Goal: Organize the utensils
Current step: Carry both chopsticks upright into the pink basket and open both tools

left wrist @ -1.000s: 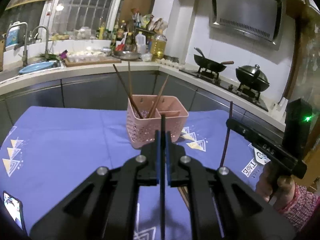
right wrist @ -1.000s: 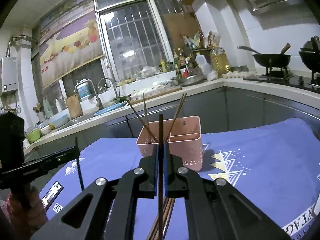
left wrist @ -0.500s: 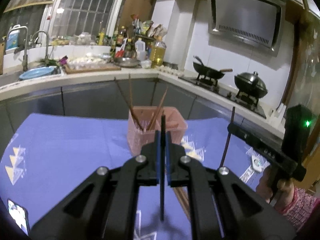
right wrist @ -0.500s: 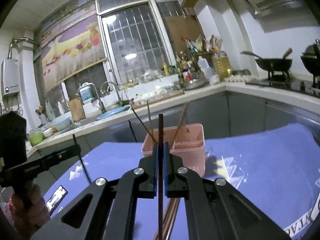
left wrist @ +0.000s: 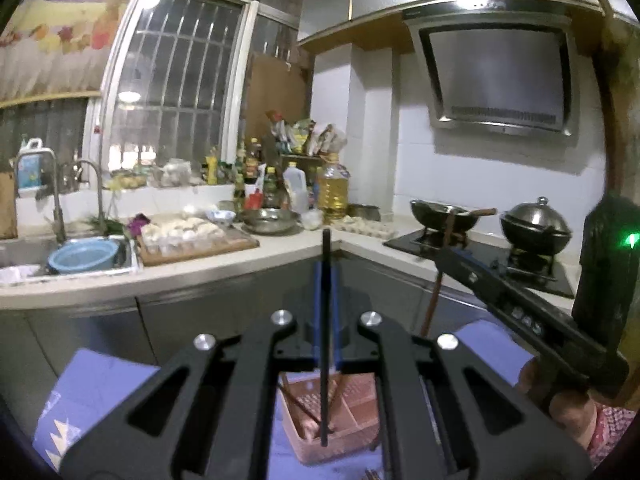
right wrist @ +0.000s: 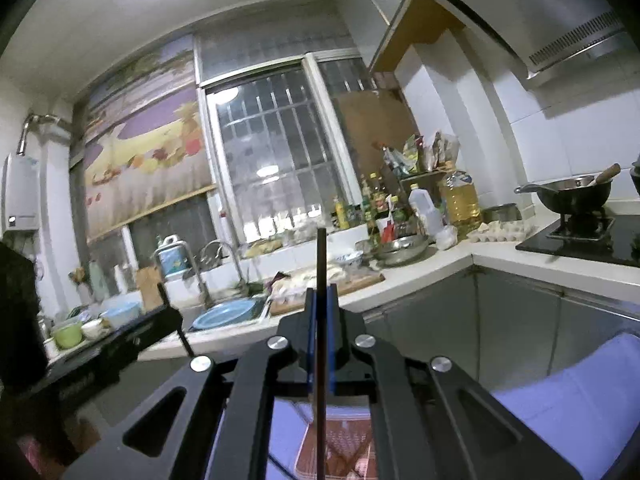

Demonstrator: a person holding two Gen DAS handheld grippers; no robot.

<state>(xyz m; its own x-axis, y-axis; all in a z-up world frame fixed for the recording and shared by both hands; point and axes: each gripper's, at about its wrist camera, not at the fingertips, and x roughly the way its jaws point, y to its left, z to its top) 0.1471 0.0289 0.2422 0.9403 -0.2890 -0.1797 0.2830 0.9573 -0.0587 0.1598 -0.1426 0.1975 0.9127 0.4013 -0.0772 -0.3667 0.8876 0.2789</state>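
**Both grippers holding chopsticks upright over the basket**

The left gripper (left wrist: 327, 276) is clamping a dark chopstick (left wrist: 325, 340) between its blue pads. The stick's long axis is running top to bottom at frame centre in the left view, and its lower tip is hanging over the pink basket (left wrist: 340, 416) at lower centre, seemingly just inside the rim; depth cannot be confirmed. Other chopsticks are leaning in the basket's left compartment.

The right gripper (right wrist: 320, 300) is likewise pinching a second chopstick (right wrist: 320, 320), also standing vertical. In the right view the basket (right wrist: 340, 448) is showing at bottom centre, directly beneath the jaws, resting on the blue cloth (right wrist: 560, 392) at lower right.

Judgement: the coming move is a straight downward drop, since the basket is lying below both grippers and in line with each stick. The left one appears nearer to release.

Writing: white lettering on the right gripper's side, at right in the left view, is too blurred to read. No brand is legible elsewhere.
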